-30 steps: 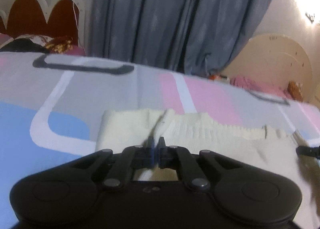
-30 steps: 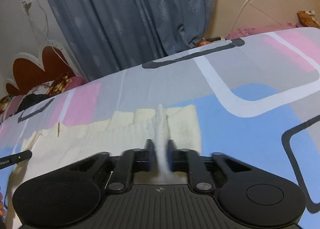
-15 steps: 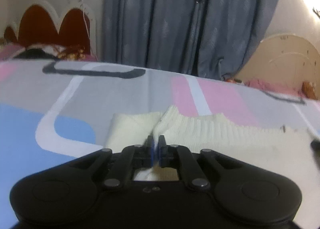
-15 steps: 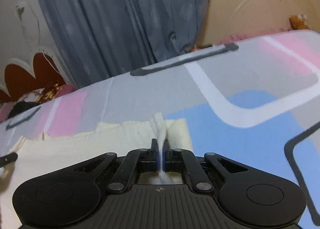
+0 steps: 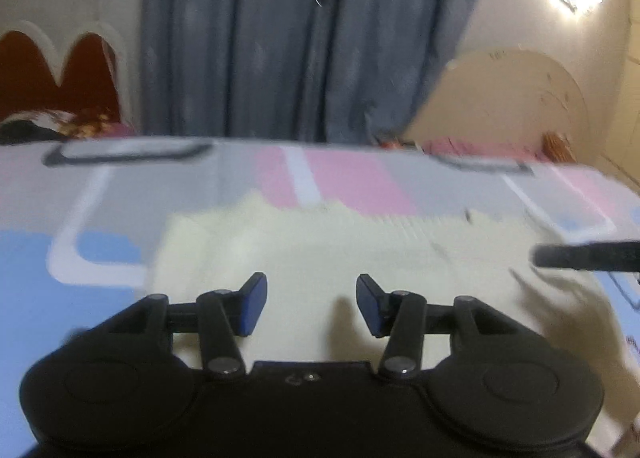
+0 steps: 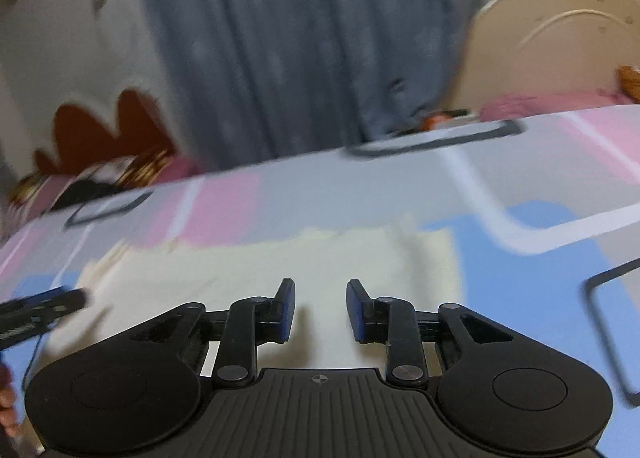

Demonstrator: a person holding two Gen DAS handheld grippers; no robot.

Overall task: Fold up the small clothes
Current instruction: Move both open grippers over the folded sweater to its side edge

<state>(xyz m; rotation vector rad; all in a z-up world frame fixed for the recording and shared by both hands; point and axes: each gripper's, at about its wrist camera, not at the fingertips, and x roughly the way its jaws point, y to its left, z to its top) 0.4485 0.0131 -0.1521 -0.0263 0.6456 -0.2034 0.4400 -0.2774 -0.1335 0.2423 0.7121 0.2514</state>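
A cream knitted garment lies flat on the patterned bed sheet, its ribbed edge toward the far side. In the left wrist view my left gripper hovers over the garment's left part, its jaws opening with nothing between the blue pads. The right wrist view shows the same garment under my right gripper, whose jaws are also opening and hold nothing. A dark finger of the other gripper shows at the right edge of the left view and at the left edge of the right view. Both views are blurred.
The sheet has pink, blue and grey blocks with white and dark outlines. Grey curtains hang behind the bed. A red scalloped headboard stands at far left and a cream round board at far right. Part of a hand shows at the lower left.
Both grippers were shut on pinched folds of the cream garment; now both have let go, their jaws spread, and the cloth lies flat. Both views have drawn back a little.
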